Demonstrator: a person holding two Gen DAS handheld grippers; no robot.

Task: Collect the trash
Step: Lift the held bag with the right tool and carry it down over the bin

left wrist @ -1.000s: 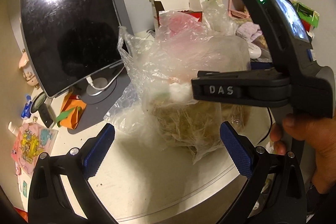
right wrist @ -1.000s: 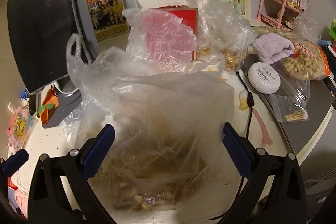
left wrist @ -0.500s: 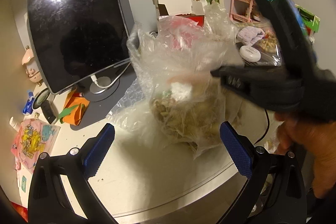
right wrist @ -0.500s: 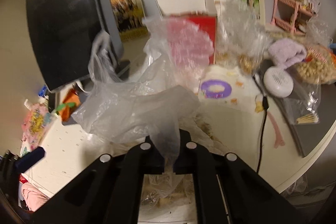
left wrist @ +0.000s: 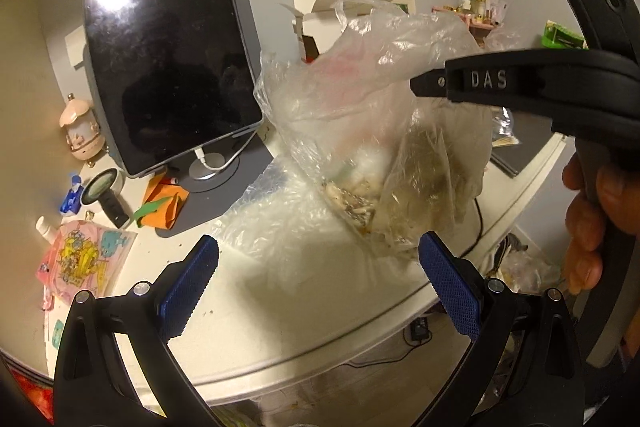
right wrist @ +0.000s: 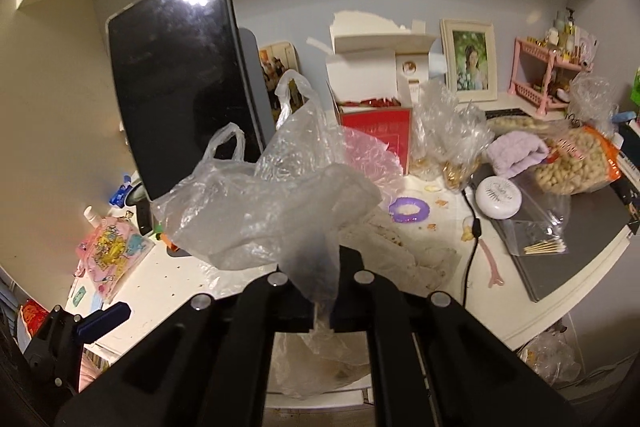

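Clear plastic bag (left wrist: 384,131) hangs from clenched right gripper (right wrist: 322,301), long axis vertical, just beyond the released left gripper (left wrist: 318,291), empty.

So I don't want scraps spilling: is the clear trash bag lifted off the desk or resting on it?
Lifted. The right gripper is shut on the bag's gathered top, and its scrap-filled bottom hangs above the white desk.

On your right gripper (left wrist: 416,83), raised letters along the side of its black finger read "DAS". No other lettering on the cluttered desk (left wrist: 280,307) can be read.
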